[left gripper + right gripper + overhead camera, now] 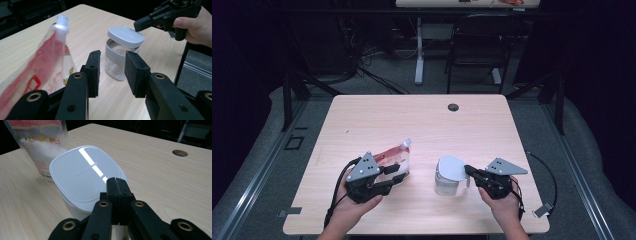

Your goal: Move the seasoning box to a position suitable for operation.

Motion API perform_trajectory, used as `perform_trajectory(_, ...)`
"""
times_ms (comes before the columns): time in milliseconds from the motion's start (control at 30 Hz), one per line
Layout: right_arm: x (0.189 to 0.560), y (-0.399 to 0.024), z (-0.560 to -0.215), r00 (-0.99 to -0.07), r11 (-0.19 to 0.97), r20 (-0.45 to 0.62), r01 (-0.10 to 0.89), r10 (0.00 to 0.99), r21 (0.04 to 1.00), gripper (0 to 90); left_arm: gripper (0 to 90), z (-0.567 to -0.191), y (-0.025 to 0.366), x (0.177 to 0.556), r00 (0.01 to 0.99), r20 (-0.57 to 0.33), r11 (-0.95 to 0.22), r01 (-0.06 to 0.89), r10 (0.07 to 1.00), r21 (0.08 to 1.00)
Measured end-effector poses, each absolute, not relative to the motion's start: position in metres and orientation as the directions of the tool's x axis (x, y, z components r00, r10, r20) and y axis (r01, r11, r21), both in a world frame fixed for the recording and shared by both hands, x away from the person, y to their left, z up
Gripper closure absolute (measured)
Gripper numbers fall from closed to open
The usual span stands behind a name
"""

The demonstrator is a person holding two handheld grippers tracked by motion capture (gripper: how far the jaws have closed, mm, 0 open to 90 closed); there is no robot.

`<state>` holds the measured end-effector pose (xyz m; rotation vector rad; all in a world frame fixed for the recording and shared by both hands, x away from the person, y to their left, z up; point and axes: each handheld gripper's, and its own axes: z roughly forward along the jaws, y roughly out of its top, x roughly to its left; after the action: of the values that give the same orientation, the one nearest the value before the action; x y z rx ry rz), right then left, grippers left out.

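High view shows both of the person's forearms coming in from the bottom edge, each hand wrapped around a claw on the pale wooden surface [422, 120]. At lower left of the frame, the left hand [354, 207] holds the left claw [398, 176] low and roughly level, pointing toward the right, just beside a red and clear spouted pouch [393, 157] that leans with its white cap toward the upper right. In the left gripper view its jaws stand apart with nothing between the pads; the pouch rises at the left of that frame, outside the left jaw, and I cannot tell whether it touches.

At lower right of the high view, the right hand [504, 202] grips the right claw [468, 170], which points left at a small clear jar [446, 184] with a white lid [451, 167]. The jar stands between the two claws, near the surface's front edge. In the right gripper view the jaws are clenched together, pads meeting, their tips resting at the near rim of the lid, which sits tilted and off-centre on the jar. Whether a lip of the lid is pinched there I cannot tell.
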<state>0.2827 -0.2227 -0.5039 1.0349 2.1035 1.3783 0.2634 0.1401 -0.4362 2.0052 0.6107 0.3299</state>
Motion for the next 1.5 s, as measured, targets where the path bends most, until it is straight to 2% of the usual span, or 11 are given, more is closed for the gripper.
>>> perform_trajectory(233,0.283,-0.223,-0.505,-0.632,0.225,0.055,0.355,0.773,0.908,90.0,68.6,-0.444,0.123,0.262,0.853,-0.01,-0.425,0.27,0.521,0.864)
perform_trajectory(733,0.283,-0.224,-0.505,-0.633,0.222,0.063,0.362,0.772,0.905,90.0,85.0,-0.468,0.086,0.269,0.868,-0.031,-0.439,0.281,0.496,0.853)
perform_trajectory(1033,0.283,-0.224,-0.505,-0.631,0.22,0.064,0.361,0.773,0.906,90.0,89.6,-0.477,0.075,0.275,0.867,-0.038,-0.446,0.292,0.496,0.846)
perform_trajectory(1500,0.283,-0.226,-0.506,-0.629,0.218,0.068,0.366,0.774,0.905,90.0,90.0,-0.485,0.053,0.284,0.871,-0.055,-0.45,0.306,0.488,0.839)
